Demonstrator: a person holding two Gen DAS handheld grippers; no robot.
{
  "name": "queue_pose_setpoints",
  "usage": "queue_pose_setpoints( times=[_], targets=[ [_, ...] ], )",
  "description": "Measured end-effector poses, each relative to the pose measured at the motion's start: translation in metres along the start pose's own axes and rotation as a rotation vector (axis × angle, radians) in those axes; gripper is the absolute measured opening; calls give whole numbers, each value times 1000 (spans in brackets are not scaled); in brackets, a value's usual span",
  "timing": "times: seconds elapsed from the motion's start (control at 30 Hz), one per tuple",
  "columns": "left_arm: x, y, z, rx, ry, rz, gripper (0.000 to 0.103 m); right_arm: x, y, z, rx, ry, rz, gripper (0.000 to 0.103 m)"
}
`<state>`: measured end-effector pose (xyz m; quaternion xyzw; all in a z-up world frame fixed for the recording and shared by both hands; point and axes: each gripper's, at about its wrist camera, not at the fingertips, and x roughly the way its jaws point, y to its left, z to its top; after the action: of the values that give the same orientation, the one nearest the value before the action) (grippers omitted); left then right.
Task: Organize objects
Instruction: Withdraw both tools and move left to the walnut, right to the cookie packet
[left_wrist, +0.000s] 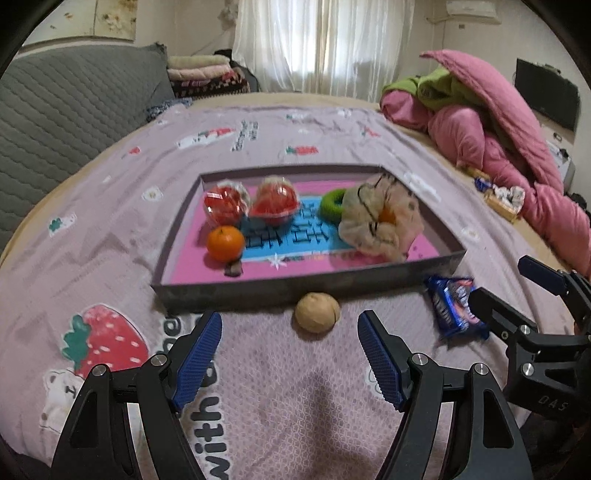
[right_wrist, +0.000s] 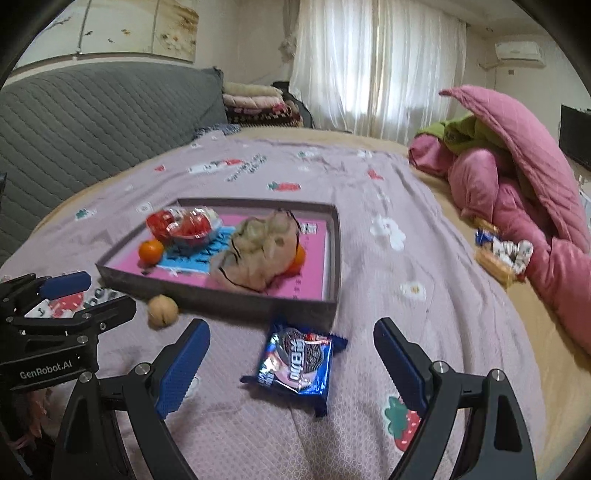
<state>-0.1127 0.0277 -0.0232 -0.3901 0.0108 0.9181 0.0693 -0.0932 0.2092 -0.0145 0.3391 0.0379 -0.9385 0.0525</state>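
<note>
Place: a bedroom in a home.
Bed: a wide bed spread with a mauve cotton sheet printed with strawberries and flowers (left_wrist: 295, 387) fills the lower frame.
Headboard: a grey quilted padded headboard (right_wrist: 92, 118) at upper left.
Bedding: a crumpled pink quilt with green lining (right_wrist: 517, 177) heaped at right; folded blankets in a stack (left_wrist: 207, 74) at the top, left of centre.
Window: sheer white curtains (right_wrist: 376, 66) at top centre, daylight behind.
Fittings: a white wall air conditioner (right_wrist: 521, 51) at upper right; a dark flat screen (left_wrist: 546, 94) at far right.
</note>
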Motion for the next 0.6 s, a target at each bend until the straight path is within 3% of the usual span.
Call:
queue_pose_setpoints(
  times=[0.43,0.6],
  targets=[
    [47,-5,1,15,65,16,77,52,-11,-6,84,162,-10,90],
    [62,-5,2,5,87,20,77,70,-8,-11,84,238,-54,89]
  ],
)
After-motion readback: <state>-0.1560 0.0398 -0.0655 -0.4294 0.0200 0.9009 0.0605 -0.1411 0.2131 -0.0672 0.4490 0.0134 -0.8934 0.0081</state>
